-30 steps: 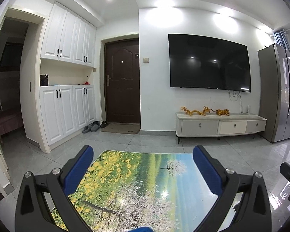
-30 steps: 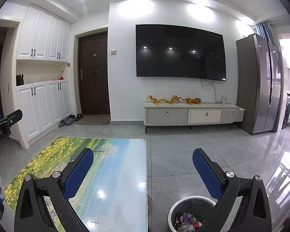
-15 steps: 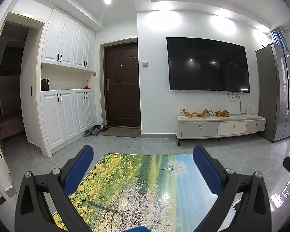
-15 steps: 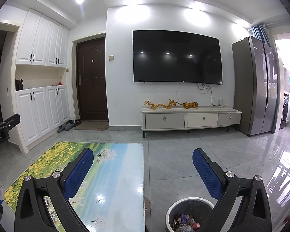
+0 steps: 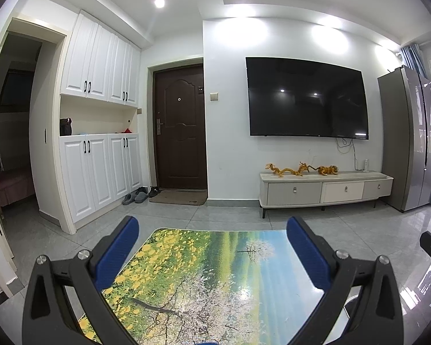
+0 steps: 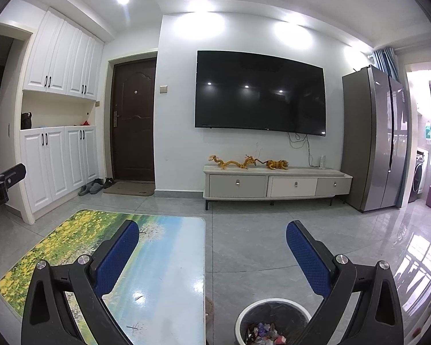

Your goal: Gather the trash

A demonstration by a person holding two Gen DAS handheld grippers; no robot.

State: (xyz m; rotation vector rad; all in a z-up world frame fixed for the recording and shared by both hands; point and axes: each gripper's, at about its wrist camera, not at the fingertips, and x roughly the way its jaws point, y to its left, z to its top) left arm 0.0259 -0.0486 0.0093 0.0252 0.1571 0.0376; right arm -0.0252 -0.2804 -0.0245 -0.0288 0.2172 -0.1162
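Observation:
A white bin (image 6: 268, 320) with a dark liner stands on the floor at the table's right edge; crumpled colourful trash (image 6: 263, 334) lies inside it. My right gripper (image 6: 212, 247) is open and holds nothing, raised above the gap between table and bin. My left gripper (image 5: 212, 250) is open too, empty, held over the low table (image 5: 204, 281) with its glossy landscape print. The table top (image 6: 169, 281) shows only small specks. The other gripper's black body shows at the edge of each view.
A TV (image 6: 258, 93) hangs over a white cabinet (image 6: 275, 184) with golden figurines. A grey fridge (image 6: 376, 141) stands right, a dark door (image 5: 179, 132) and white cupboards (image 5: 100, 155) left, slippers (image 5: 135, 198) on the tiled floor.
Both cameras have tipped slightly upward, so the room sits lower in each view. Both grippers stay open and empty.

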